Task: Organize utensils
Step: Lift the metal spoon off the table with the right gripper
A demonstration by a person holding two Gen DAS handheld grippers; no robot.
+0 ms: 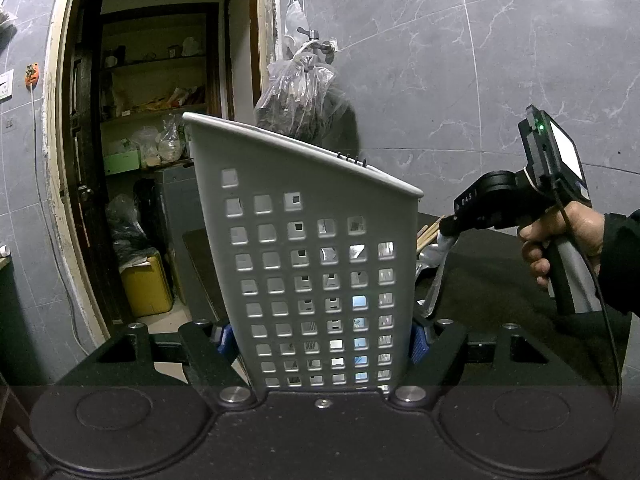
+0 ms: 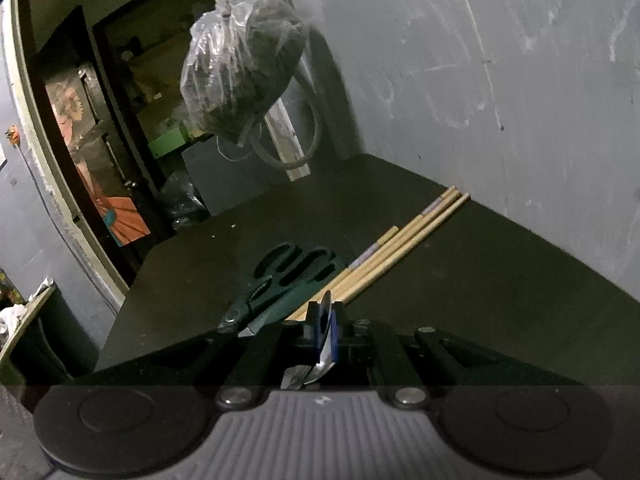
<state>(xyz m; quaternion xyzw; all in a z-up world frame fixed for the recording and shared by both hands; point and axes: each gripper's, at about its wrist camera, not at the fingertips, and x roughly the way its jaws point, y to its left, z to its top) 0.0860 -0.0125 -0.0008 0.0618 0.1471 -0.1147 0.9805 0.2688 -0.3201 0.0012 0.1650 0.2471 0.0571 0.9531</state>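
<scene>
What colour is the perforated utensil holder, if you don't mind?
Light grey, with square holes; the utensil holder shows best in the left wrist view.

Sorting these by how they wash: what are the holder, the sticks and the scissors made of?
Utensil holder: matte grey plastic, judging by its moulded square holes. Chopsticks: pale wood or bamboo, unvarnished-looking. Scissors: dark green plastic handles; blades probably metal, mostly hidden.

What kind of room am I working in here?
Probably a home kitchen or utility corner: grey marble-look wall tiles, an open doorway onto cluttered pantry shelves, and a dark table with wooden chopsticks and scissors.
</scene>
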